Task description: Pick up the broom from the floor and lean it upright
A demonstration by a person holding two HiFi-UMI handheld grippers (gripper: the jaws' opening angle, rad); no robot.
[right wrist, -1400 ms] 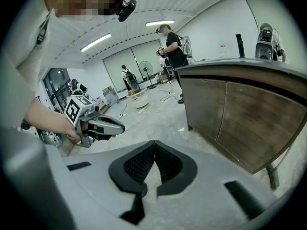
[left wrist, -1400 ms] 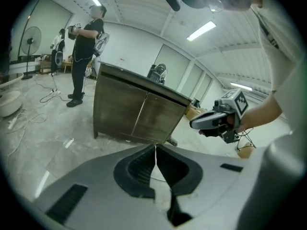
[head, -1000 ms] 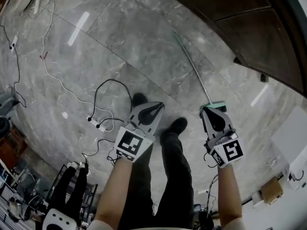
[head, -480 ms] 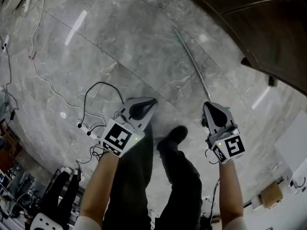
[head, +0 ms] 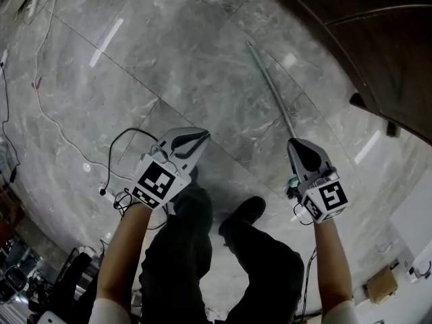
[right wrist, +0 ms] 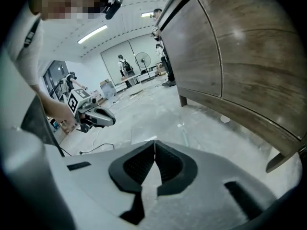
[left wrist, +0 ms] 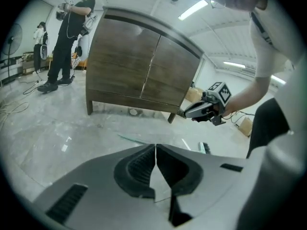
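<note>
1. The broom (head: 271,86) lies on the floor (head: 169,59), its handle running from centre right toward upper centre.
2. The right hand-held gripper (head: 295,142), clenched and empty, is nearer, just beside the handle's lower end.
3. The left hand-held gripper (head: 202,135), clenched and empty, is well apart at lower left.

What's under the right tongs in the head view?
The broom lies on the grey floor, its handle running out from beneath the right tongs. The tongs cover most of its brush end.

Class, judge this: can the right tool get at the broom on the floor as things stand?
Probably yes. The right tool hangs just over the broom's lower handle, near its head, and nothing shows between them. Its jaws are shut, though, so they would have to open first.
</note>
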